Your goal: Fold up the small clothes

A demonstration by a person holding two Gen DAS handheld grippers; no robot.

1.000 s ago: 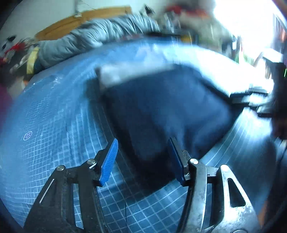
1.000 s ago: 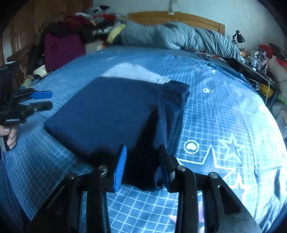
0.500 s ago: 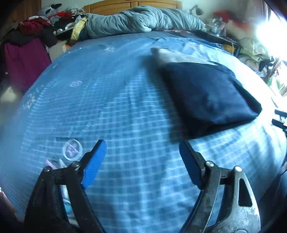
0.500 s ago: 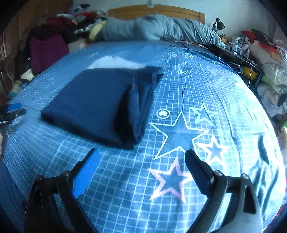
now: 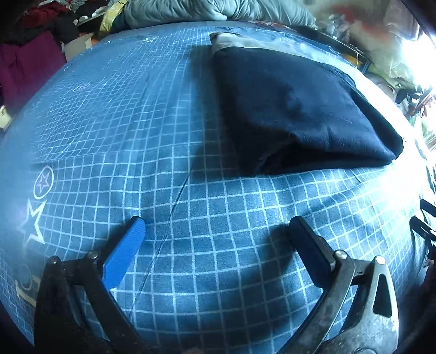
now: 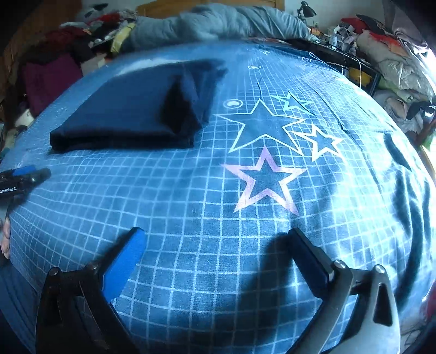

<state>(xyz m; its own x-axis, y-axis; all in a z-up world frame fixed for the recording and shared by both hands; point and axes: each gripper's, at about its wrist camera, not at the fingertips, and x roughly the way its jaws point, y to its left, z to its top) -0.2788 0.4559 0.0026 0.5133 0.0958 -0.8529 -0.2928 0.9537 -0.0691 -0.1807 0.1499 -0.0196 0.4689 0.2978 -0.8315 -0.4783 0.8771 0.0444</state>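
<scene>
A folded navy garment (image 5: pixel 294 109) lies on the blue grid-patterned sheet (image 5: pixel 190 217), with a pale grey cloth (image 5: pixel 245 43) showing behind its far edge. It also shows in the right wrist view (image 6: pixel 136 109), upper left. My left gripper (image 5: pixel 218 231) is open and empty, hovering over bare sheet in front of the garment. My right gripper (image 6: pixel 215 239) is open and empty, well back from the garment. The left gripper's tips (image 6: pixel 24 174) show at the left edge of the right wrist view.
A grey duvet (image 6: pixel 223 24) is bunched at the head of the bed. Piled clothes (image 6: pixel 54 68) lie past the left side. A cluttered shelf (image 6: pixel 354 40) and bedding stand to the right. Star prints (image 6: pixel 267 182) mark the sheet.
Both grippers have opened wide and drawn back from the folded navy garment, which now lies released on the sheet. The left gripper swung round to face it again.
</scene>
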